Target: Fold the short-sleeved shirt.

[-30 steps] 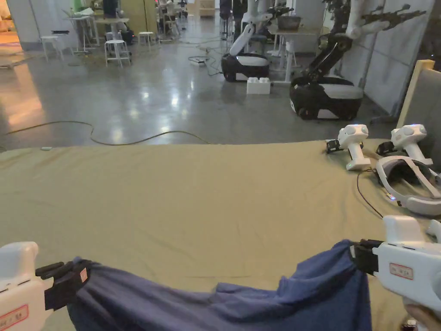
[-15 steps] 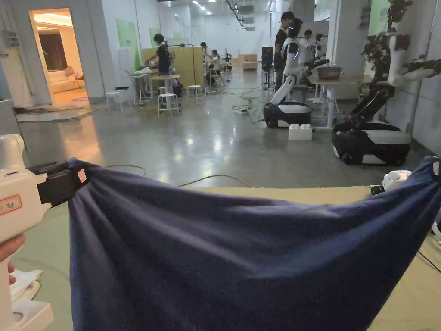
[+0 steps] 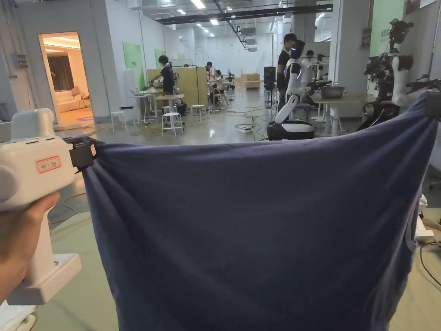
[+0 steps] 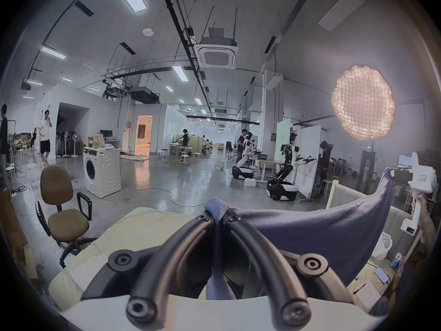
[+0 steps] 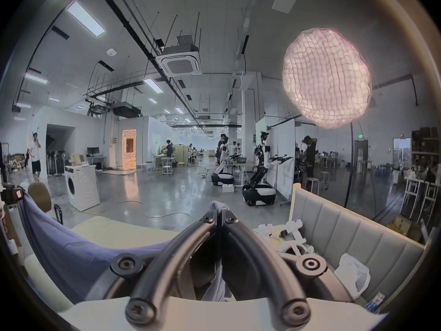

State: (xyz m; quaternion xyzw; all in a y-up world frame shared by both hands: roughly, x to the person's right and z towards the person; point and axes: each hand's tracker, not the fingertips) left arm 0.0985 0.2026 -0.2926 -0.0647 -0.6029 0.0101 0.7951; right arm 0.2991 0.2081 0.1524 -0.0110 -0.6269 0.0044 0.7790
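Note:
A dark blue short-sleeved shirt (image 3: 258, 232) hangs spread out in the air in front of me, above the table. My left gripper (image 3: 88, 153) is shut on its upper left corner, with blue cloth pinched between the jaws (image 4: 218, 213). My right gripper (image 3: 433, 105) is shut on the upper right corner at the frame's edge, cloth bunched at its tips (image 5: 219, 208). In the left gripper view the shirt (image 4: 322, 231) stretches away to the right gripper (image 4: 393, 176). The shirt's lower part is out of frame.
A table with an olive-green cloth (image 3: 73, 241) lies below. White controllers and a headset (image 5: 293, 236) rest at its right end beside a grey padded panel (image 5: 346, 226). An office chair (image 4: 62, 207) and a washing machine (image 4: 101, 171) stand left. Wheeled robots (image 3: 290, 125) and people stand beyond.
Both grippers have lifted the shirt from the table's near edge up to eye level, and it now hangs taut and spread. The head camera has tilted up.

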